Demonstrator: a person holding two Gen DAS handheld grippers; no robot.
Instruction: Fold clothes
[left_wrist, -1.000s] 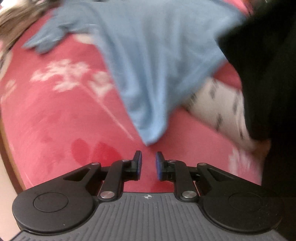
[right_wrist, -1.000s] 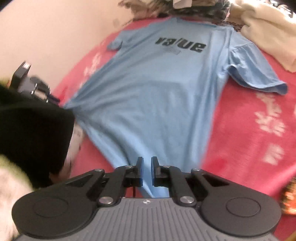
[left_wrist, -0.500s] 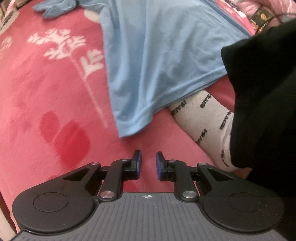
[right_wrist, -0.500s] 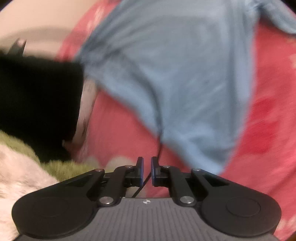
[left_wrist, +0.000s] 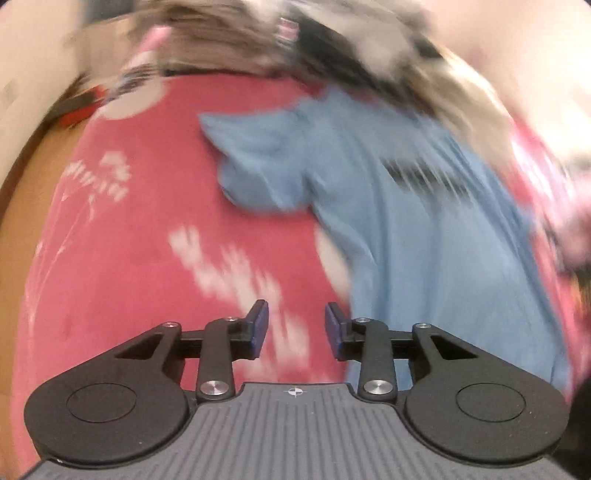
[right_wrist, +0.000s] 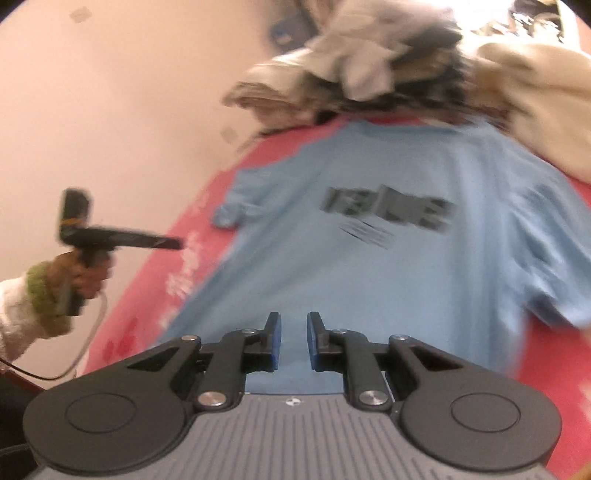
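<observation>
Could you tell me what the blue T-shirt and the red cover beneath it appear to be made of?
The blue T-shirt looks like thin matte knit, probably cotton jersey: it drapes flat with soft creases. The red cover looks like plush fleece, with a fuzzy surface and white printed pattern, though blur leaves this uncertain.

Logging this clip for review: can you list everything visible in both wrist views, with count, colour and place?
T-shirt: one, light blue with dark print, spread flat on the blanket, nothing gripping it.
Blanket: one, red with white pattern, beneath the shirt.
Clothes pile: one blurred heap, grey, dark and cream, beyond the shirt's collar.
Wall: pale pink, on the left in the right wrist view.
Left gripper: black, blue pads, jaws opening over bare blanket, nothing between them.
Right gripper: black, blue pads, jaws opening above the shirt's hem, nothing clamped.
Left hand: one, green cuff, white sleeve.
</observation>
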